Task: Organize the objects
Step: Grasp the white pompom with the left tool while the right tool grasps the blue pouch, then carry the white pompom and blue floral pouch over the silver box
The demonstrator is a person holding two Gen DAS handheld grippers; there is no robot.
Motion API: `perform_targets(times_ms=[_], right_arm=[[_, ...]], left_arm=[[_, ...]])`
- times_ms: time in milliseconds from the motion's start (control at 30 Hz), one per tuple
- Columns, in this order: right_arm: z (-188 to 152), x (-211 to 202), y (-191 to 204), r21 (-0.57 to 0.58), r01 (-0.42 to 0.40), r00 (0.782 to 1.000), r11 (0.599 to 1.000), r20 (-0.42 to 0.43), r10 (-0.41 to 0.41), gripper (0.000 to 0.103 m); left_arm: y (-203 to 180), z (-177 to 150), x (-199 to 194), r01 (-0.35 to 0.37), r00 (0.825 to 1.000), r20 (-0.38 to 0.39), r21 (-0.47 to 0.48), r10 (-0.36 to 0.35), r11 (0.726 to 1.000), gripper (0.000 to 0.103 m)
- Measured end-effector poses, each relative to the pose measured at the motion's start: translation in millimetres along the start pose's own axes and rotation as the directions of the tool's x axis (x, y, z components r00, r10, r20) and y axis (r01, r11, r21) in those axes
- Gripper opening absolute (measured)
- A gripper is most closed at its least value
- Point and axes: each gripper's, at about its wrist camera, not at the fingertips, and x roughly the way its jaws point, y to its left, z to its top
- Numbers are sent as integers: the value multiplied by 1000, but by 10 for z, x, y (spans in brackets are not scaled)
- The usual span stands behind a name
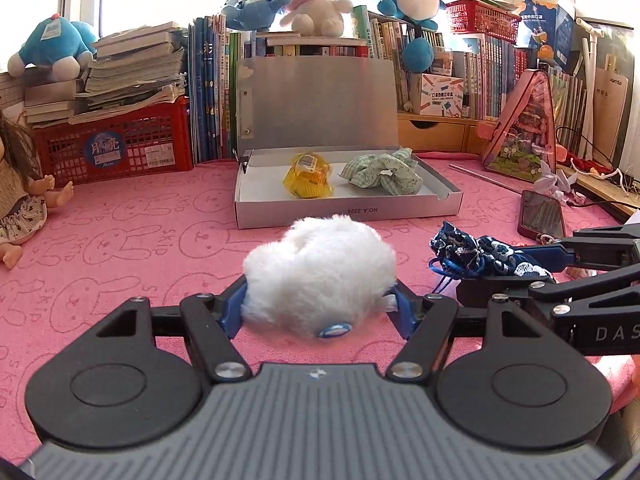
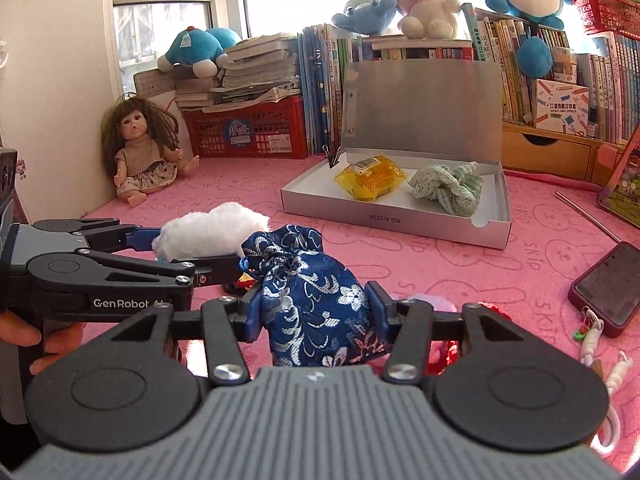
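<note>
My left gripper point(image 1: 320, 304) is shut on a white fluffy toy point(image 1: 320, 272) and holds it over the pink mat; the toy also shows in the right wrist view point(image 2: 208, 232). My right gripper point(image 2: 314, 308) is shut on a dark blue embroidered drawstring pouch point(image 2: 312, 300), which also shows in the left wrist view point(image 1: 488, 256). Ahead stands an open silver box point(image 1: 348, 214) with its lid upright. Inside lie a yellow packet point(image 1: 308, 176) and a green patterned scrunchie point(image 1: 384, 172). The box point(image 2: 396, 220) shows in the right wrist view too.
A doll point(image 2: 140, 156) sits at the left wall. A red crate point(image 1: 116, 148) with stacked books, a row of books and plush toys line the back. A phone point(image 2: 612, 292) lies at the right, with a metal rod point(image 2: 584, 216) and a triangular case point(image 1: 524, 132) nearby.
</note>
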Motion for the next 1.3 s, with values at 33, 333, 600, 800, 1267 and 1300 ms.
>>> perform_targets(times_ms=[33,333,600,800,1267,1300], right_arm=[[18,0,-5,0,2,1000,1000,3,-2,55],[240,20,-101,14,50,998,999,29,-50,54],[441,142,-224,31,120,992,992,24,-121,54],[628,323,-433,82,182,983,980,-4,-182,54],[1036,883,-900,164,277,961,947,-54,-271,54],[1054,915,-925,168,281,960,945,-58,-275,54]], left_arm=[[-2,24,10,0,1000,0,0,0,1000,74],[-10,294,116,-4,1000,16,14,4,1000,74],[13,520,312,0,1000,-2,-13,0,1000,74],[57,720,509,-6,1000,-1,-37,6,999,74],[165,1209,1177,-68,997,32,-64,70,996,74],[170,1234,1221,-72,997,33,-65,74,995,74]])
